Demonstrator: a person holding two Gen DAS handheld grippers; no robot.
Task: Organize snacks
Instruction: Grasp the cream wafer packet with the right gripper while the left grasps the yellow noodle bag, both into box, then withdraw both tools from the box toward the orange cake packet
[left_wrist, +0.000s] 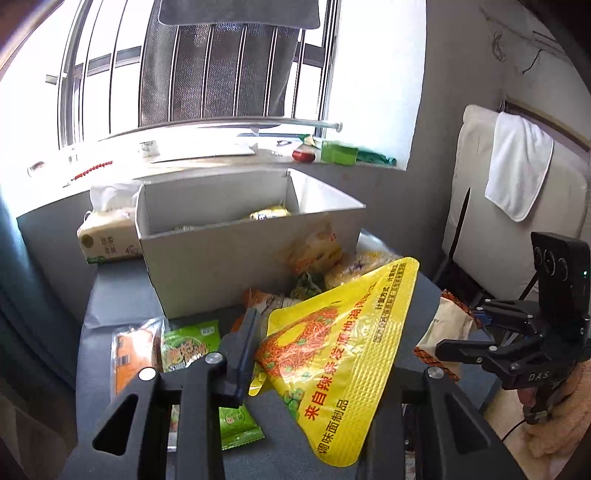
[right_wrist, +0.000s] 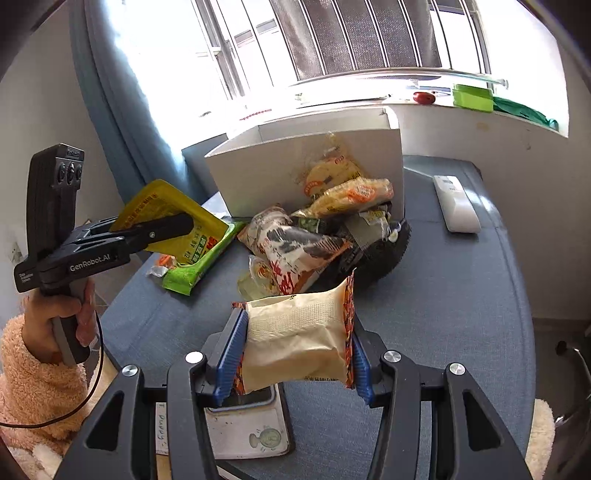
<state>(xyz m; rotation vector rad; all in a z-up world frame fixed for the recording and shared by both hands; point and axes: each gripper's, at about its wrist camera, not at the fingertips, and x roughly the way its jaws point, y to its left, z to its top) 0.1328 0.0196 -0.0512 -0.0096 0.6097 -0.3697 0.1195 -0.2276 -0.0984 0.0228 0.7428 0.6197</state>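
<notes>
Right gripper (right_wrist: 297, 354): clamped on cream snack pack (right_wrist: 295, 343), held above blue table (right_wrist: 443, 314), nearest.
Left gripper (left_wrist: 317, 354): clamped on yellow packet (left_wrist: 332, 350), raised over table's left side.
Green packet (left_wrist: 192, 347) + orange packet (left_wrist: 133, 354): flat on table, under/left of yellow one.
Snack pile (right_wrist: 314, 236): mid-table, leaning on box front.
White box (left_wrist: 221, 258): far; snacks inside.
Tissue pack (left_wrist: 107, 240): just left of box.
Remote (right_wrist: 456, 206): far right.
</notes>
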